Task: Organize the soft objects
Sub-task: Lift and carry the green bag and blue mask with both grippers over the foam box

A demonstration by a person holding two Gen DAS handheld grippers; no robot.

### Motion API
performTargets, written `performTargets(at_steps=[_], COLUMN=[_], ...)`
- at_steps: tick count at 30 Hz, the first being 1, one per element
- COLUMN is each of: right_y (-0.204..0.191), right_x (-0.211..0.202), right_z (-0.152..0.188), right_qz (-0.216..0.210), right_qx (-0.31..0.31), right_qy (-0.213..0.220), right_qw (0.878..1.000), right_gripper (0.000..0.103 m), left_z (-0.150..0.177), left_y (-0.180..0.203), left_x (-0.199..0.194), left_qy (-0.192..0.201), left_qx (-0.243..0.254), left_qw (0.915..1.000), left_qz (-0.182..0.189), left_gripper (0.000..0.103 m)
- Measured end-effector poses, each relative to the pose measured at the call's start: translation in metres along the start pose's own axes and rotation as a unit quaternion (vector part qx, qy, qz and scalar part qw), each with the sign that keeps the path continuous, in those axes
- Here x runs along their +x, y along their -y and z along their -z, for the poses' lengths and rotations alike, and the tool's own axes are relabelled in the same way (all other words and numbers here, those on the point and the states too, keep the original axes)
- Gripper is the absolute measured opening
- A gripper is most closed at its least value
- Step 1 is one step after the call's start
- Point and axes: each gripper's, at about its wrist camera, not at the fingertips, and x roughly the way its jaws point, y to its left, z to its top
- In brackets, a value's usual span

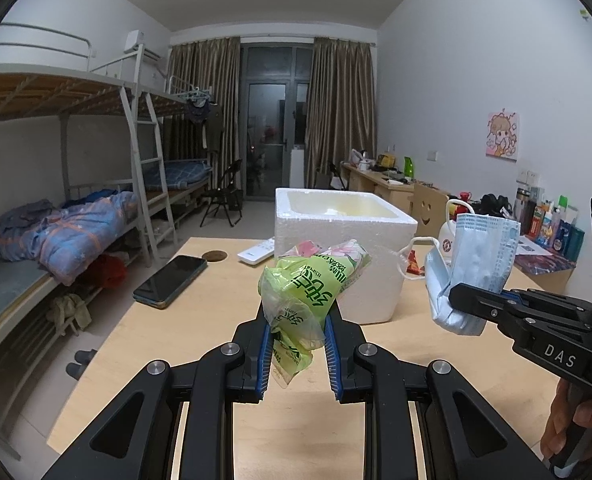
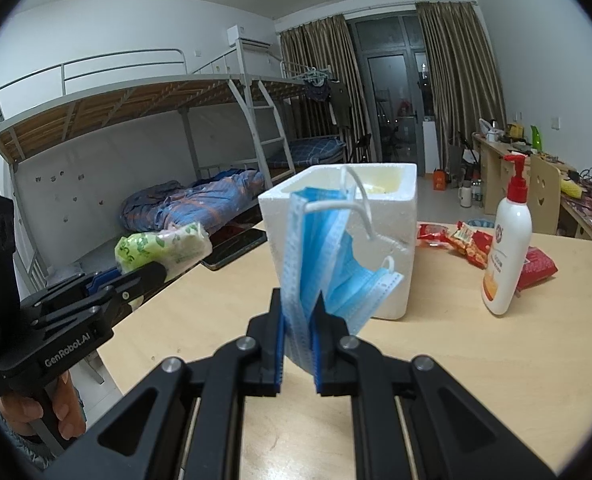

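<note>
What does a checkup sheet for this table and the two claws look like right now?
Surface: pale wooden table, partly bare.
Job's things: green plastic tissue pack and blue pleated face mask, both held in the air; white foam box open on the table.
Clutter: black phone, white remote, white pump bottle, red snack packets.
Grippers: left claw shut on the pack; right claw shut on the mask.
Cables: nothing seen on the table.
Surroundings: metal bunk beds, brown curtains.
</note>
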Motion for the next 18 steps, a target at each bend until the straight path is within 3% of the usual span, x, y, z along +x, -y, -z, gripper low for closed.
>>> performTargets(at_steps=[18], right_y=[-0.002], right_x=[-0.021], right_z=[-0.008], right_qz=[0.012], right_qx=[0.0], right_qy=[0.022], right_qw=[1.0], right_gripper=[0.014], left_z=[-0.002], left_y=[-0.004], left_x=[-0.017], left_qy=[0.019], left_qx=[0.007], left_qw=[0.9998], left_qz=[-0.004], left_gripper=[0.024])
